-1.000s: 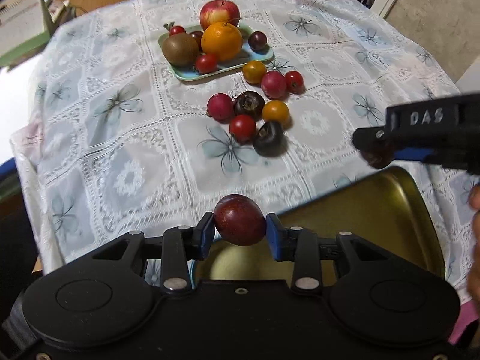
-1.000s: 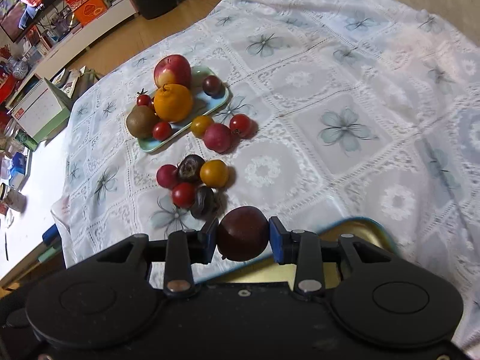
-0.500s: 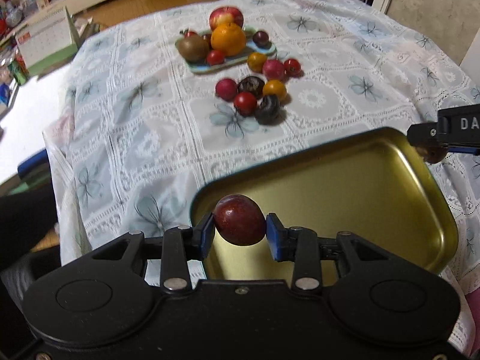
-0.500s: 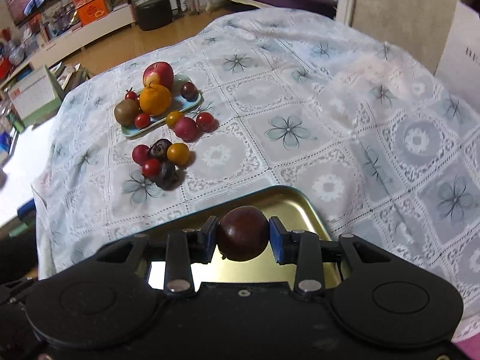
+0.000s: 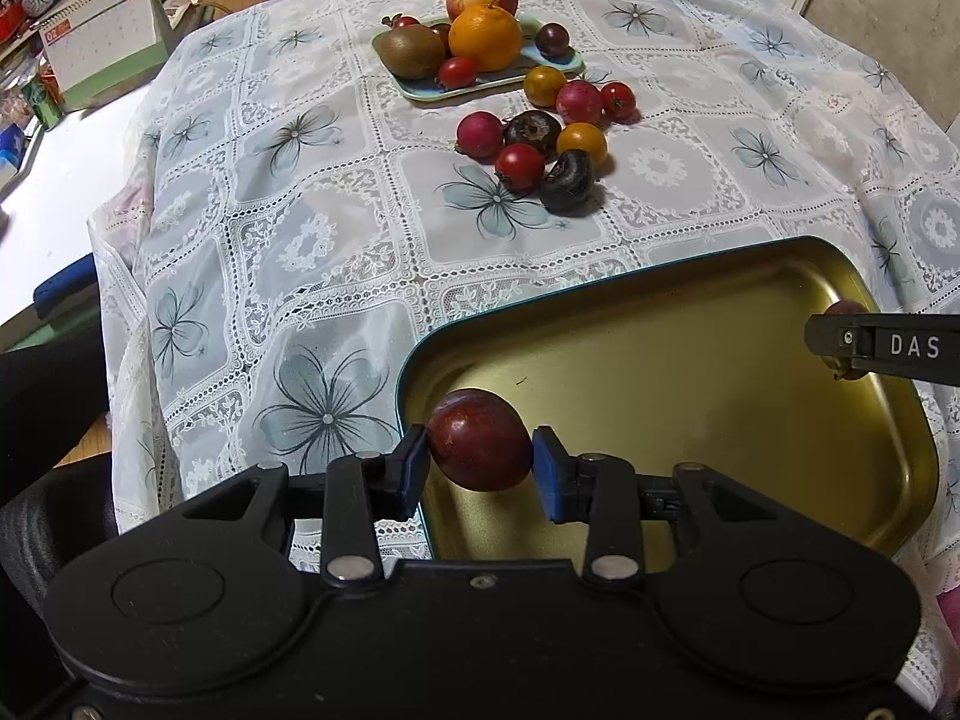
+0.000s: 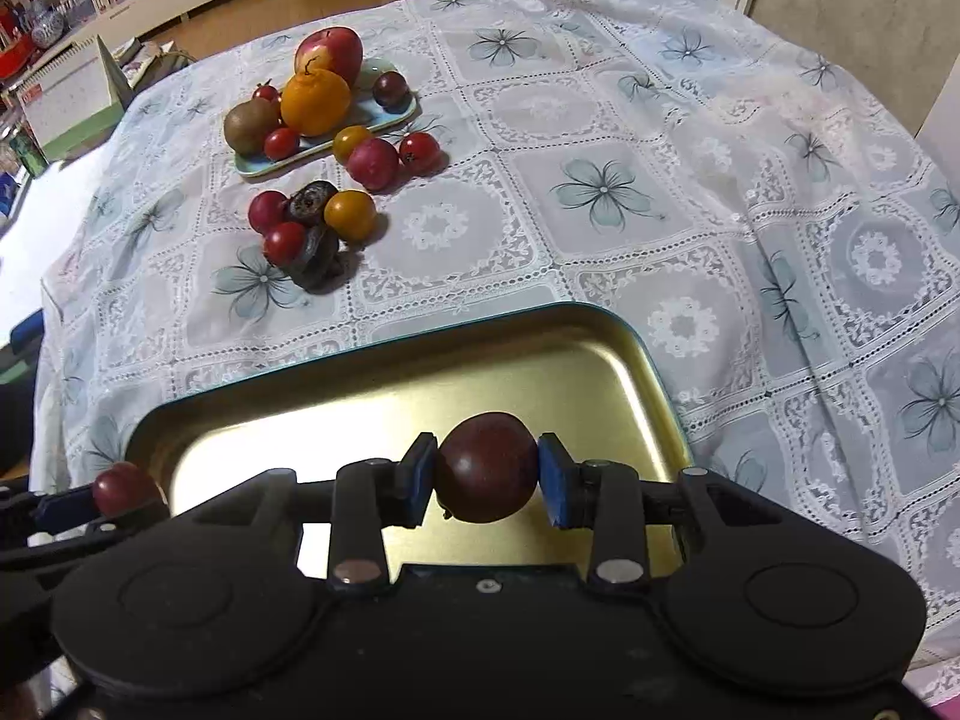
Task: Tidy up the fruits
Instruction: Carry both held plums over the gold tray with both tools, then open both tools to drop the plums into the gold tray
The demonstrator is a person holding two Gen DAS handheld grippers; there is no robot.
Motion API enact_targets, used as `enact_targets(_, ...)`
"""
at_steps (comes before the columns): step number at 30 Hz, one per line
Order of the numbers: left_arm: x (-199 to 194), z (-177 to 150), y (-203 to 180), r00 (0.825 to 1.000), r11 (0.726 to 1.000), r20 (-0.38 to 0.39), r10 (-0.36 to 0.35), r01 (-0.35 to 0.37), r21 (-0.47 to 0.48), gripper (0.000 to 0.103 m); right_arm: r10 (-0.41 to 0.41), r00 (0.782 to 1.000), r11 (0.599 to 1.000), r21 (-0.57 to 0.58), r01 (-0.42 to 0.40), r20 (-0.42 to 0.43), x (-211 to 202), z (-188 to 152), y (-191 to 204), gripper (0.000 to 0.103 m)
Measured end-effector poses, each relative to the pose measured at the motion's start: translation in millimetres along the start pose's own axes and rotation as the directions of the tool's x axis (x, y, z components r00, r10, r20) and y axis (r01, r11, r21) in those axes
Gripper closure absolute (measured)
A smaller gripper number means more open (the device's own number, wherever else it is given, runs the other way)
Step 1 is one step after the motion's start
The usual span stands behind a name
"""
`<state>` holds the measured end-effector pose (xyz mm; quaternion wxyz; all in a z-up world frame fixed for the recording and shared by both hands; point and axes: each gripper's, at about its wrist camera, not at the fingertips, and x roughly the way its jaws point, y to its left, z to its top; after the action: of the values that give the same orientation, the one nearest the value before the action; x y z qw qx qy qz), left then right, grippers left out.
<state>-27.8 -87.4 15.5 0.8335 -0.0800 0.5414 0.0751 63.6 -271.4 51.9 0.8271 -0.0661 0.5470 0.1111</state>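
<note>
While my left tool point(image 5: 480, 468) pinches a dark red round plum point(image 5: 480, 439), my right tool point(image 6: 487, 480) clamps a darker maroon plum point(image 6: 487, 467), both above the gold metal tray point(image 5: 720, 372).

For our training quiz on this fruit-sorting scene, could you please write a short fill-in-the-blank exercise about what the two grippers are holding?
1. The left gripper is shut on a dark red ____.
2. The right gripper holds its plum above the ____-coloured tray.
3. The inside of the tray holds ____ fruits.
4. On the small blue plate, the largest orange-coloured fruit is an ____.

Missing words: plum; gold; no; orange
</note>
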Motion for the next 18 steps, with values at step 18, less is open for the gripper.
enact_targets(18, -3.2, 1.7, -10.5, 1.0, 0.999, 0.008, 0.008, -0.009, 0.037, 0.059, 0.018, 1.0, 1.0, -0.011, -0.018, 0.011, 1.3, 1.8, 2.7, 0.065)
